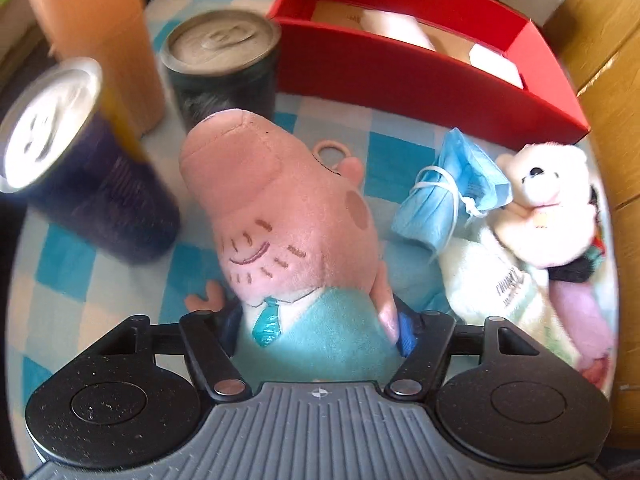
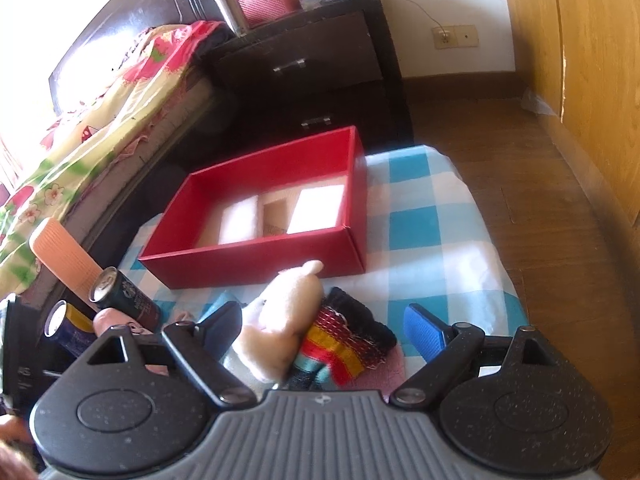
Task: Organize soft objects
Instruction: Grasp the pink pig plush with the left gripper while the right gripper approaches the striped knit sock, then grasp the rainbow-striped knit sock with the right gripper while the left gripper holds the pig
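My left gripper is shut on a pink pig plush in a teal shirt, its snout pointing away. To its right lie a folded blue face mask, a white bear plush and a white cloth. A red box stands behind. My right gripper is open above the white bear plush and a striped knitted piece. The red box stands beyond them.
Two drink cans and an orange cylinder stand left on the blue checked cloth. In the right wrist view a bed, a dark nightstand and wooden floor surround the cloth.
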Tool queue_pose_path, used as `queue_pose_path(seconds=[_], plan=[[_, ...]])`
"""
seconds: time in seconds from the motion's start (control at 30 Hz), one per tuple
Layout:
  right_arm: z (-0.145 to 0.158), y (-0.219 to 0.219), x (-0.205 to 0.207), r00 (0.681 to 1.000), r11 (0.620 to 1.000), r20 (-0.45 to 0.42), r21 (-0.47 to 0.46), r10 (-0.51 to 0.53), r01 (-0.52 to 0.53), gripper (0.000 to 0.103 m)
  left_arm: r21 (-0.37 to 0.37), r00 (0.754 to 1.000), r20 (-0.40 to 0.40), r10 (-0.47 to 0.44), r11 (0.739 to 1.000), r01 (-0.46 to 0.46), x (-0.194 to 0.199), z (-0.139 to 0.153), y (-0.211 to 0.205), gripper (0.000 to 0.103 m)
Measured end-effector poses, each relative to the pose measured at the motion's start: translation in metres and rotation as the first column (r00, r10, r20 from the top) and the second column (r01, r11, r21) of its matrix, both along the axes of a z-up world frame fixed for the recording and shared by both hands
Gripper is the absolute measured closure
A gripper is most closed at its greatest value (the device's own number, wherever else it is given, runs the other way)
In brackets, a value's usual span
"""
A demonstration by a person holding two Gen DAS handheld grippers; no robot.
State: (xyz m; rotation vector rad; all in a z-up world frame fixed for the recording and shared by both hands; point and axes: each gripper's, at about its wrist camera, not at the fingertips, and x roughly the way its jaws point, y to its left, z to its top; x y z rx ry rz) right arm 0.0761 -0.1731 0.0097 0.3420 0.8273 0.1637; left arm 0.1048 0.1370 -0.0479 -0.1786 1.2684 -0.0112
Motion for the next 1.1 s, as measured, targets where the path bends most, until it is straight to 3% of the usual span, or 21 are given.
queue_pose_path(seconds=[0.2,0.3,0.6,0.83,0.97,1.1], plan=[[-0.005,-0.002,-0.001,1.0,1.0,-0.019,-0.007,0.02,-0.02,0.036,-0.125,0.997,-0.012,0.071,0.99,-0.072,-0.018,0.003,0.024,0.036],[-0.007,0.001,-0.002,0.999,0.999,-0.03,-0.005,0.031,-0.031,0.036,-0.154,0.995,0.036,0.088,0.985,-0.081,-0.022,0.015,0.026,0.036],[-0.009,0.005,-0.009,0.998,0.998,-0.041,-0.022,0.057,-0.058,0.036,-0.15,0.982,0.176,0.072,0.988,-0.046,-0.038,0.05,0.024,0.037],[-0.027,-0.006,-0.021,0.994,0.998,-0.105,-0.049,0.021,-0.027,0.036,-0.312,0.954,0.278,0.108,0.95,-0.017,-0.041,0.086,0.035,0.037],[-0.035,-0.007,-0.018,0.99,0.997,-0.14,-0.074,0.009,-0.02,0.036,-0.322,0.949,0.297,0.107,0.947,-0.005,-0.04,0.091,0.025,0.037],[-0.032,-0.01,-0.01,0.99,0.999,-0.138,-0.039,-0.016,0.01,0.036,-0.329,0.954,0.285,0.089,0.944,0.01,-0.04,0.09,0.021,0.036]])
